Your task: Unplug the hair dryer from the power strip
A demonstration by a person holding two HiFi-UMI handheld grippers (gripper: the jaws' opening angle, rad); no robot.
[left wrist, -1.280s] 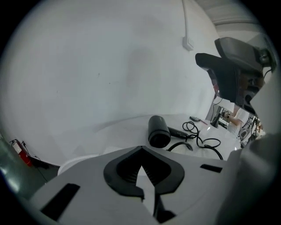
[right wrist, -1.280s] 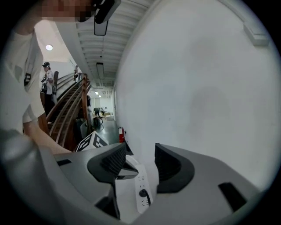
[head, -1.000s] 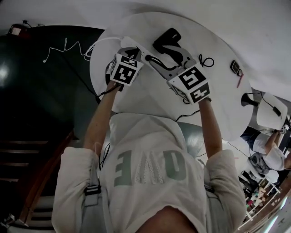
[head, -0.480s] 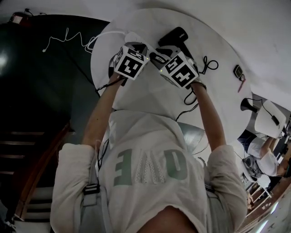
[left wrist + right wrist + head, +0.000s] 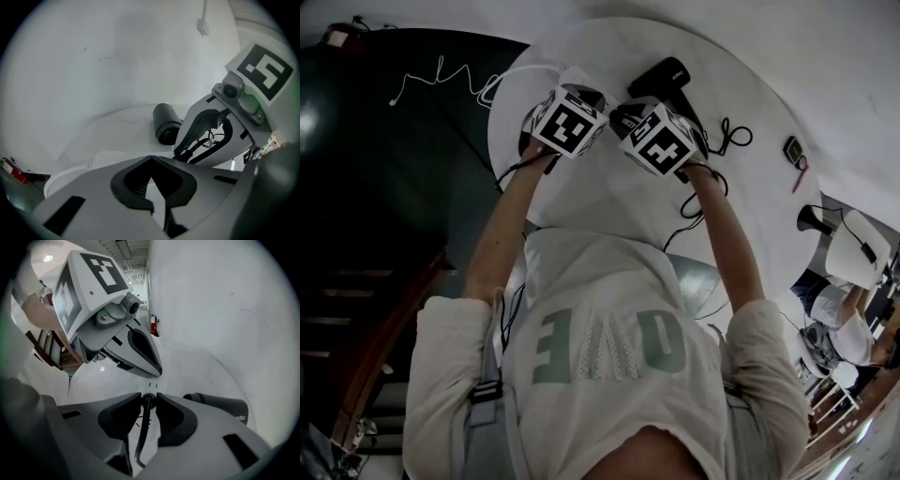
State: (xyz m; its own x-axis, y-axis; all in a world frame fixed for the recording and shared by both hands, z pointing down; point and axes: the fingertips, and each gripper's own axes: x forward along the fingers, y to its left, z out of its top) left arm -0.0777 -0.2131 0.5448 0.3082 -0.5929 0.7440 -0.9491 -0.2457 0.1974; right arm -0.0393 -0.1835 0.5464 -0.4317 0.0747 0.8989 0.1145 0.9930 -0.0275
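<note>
As the right gripper (image 5: 147, 397) closes on the plug (image 5: 146, 405) in the power strip (image 5: 151, 386) — hair dryer (image 5: 220, 406) at its 3 o'clock — a slanted tug may lift the strip unless the clenched left gripper (image 5: 157, 371), at 11 o'clock, pins it.

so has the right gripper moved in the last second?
Yes: right gripper went up-left toward the dryer in head view; jaws closing on the cord.

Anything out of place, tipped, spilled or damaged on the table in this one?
Nothing stands out. The hair dryer lies on the round table, a black cord looped loosely beside it; no spill or damage shows.
</note>
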